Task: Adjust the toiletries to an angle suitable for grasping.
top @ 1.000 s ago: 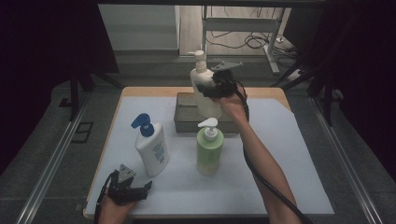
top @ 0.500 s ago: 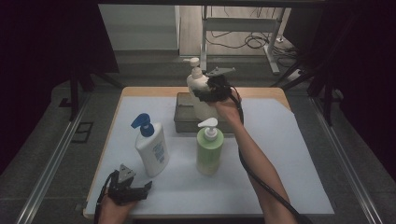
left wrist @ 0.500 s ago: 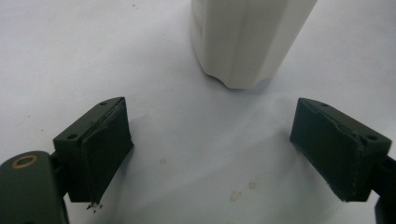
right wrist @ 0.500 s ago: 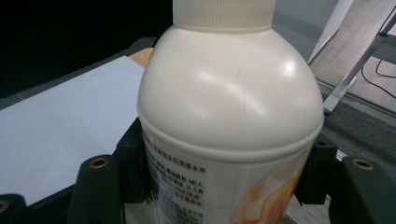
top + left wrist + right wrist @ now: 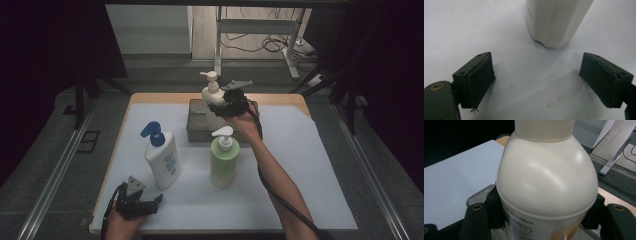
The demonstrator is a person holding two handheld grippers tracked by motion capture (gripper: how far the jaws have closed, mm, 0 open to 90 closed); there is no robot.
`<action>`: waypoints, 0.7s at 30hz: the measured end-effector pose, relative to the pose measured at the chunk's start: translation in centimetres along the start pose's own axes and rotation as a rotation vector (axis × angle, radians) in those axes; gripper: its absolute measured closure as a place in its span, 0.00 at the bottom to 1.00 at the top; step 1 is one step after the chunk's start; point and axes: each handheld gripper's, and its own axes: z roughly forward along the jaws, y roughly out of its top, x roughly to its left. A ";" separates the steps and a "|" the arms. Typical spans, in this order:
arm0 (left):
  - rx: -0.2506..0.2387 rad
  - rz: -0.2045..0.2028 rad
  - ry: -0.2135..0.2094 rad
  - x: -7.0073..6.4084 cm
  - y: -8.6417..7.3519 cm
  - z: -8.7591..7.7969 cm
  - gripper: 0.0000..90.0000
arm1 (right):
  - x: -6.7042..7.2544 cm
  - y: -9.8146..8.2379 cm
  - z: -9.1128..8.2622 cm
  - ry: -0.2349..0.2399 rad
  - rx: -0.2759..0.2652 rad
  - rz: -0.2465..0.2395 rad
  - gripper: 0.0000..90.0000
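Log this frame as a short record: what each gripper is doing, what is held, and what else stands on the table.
right gripper: shut on the cream pump bottle, over the grey tray
left gripper: open, holding nothing, near table edge
standing bottles: white bottle with blue pump; green pump bottle
surface: white mat on a wooden table

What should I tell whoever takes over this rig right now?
Right gripper: shut on the cream pump bottle, held upright over the grey metal tray at the table's far side.
Left gripper: open, holding nothing, low at the near left corner.
Waiting on the white mat: blue-capped white bottle and green bottle, both upright.
Done: cream bottle gripped.
Left: probably set it into the tray, then the other two.
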 end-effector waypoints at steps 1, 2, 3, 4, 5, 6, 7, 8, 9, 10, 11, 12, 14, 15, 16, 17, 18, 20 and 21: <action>0.000 0.000 0.000 0.0 0.0 0.0 0.13 | 0.0 -0.2 0.0 0.000 0.002 0.001 0.40; 0.000 0.000 0.000 0.0 0.0 0.0 0.13 | 0.0 -0.5 -0.1 0.002 0.008 -0.001 0.40; 0.000 0.000 0.000 0.0 0.0 0.0 0.13 | 0.0 -0.5 -0.1 0.002 0.008 -0.001 0.40; 0.000 0.000 0.000 0.0 0.0 0.0 0.13 | 0.0 -0.9 -0.2 0.004 0.014 -0.002 0.40; 0.000 0.000 0.000 0.0 0.0 0.0 0.13 | 0.0 -0.9 -0.2 0.004 0.014 -0.002 0.40; 0.000 0.000 0.000 0.0 0.0 0.0 0.13 | 0.1 -1.0 -0.2 0.005 0.017 -0.001 0.40; 0.000 0.000 0.000 0.0 0.0 0.0 0.13 | 0.1 -1.2 -0.2 0.007 0.021 0.000 0.40; 0.000 0.000 0.000 0.0 0.0 0.0 0.13 | 0.0 -1.4 -0.2 0.008 0.022 -0.001 0.40; -0.001 -0.001 0.000 0.0 0.0 0.0 0.13 | 0.0 -1.5 -0.2 0.009 0.021 0.000 0.40; 0.001 0.000 0.001 0.0 0.0 0.0 0.13 | 0.0 -1.7 -0.3 0.015 0.022 0.004 0.40; 0.001 0.000 0.001 0.0 0.0 0.0 0.13 | 0.0 -1.7 -0.3 0.015 0.022 0.004 0.40; 0.001 0.000 0.001 0.0 0.0 0.0 0.13 | 0.0 -1.8 -0.4 0.019 0.020 0.005 0.40; 0.000 0.000 0.001 0.0 0.0 0.0 0.13 | -0.1 -2.1 -0.4 0.030 0.020 0.016 0.39; 0.000 0.000 0.001 0.0 0.0 0.0 0.13 | -0.1 -2.1 -0.4 0.030 0.020 0.016 0.39; 0.000 0.000 0.001 0.0 0.0 0.0 0.13 | -0.1 -2.4 -0.5 0.032 0.012 0.015 0.39; 0.000 0.000 0.001 0.0 0.0 0.0 0.13 | -0.1 -2.4 -0.5 0.032 0.012 0.015 0.39; 0.000 0.000 0.001 0.0 0.0 0.0 0.13 | 0.0 -2.5 -0.5 0.040 0.004 0.005 0.38; 0.000 0.000 0.001 0.0 0.0 0.0 0.13 | 0.0 -2.5 -0.5 0.043 0.001 0.008 0.37; 0.000 0.000 0.001 0.0 0.0 0.0 0.13 | 0.0 -2.5 -0.5 0.043 0.001 0.008 0.37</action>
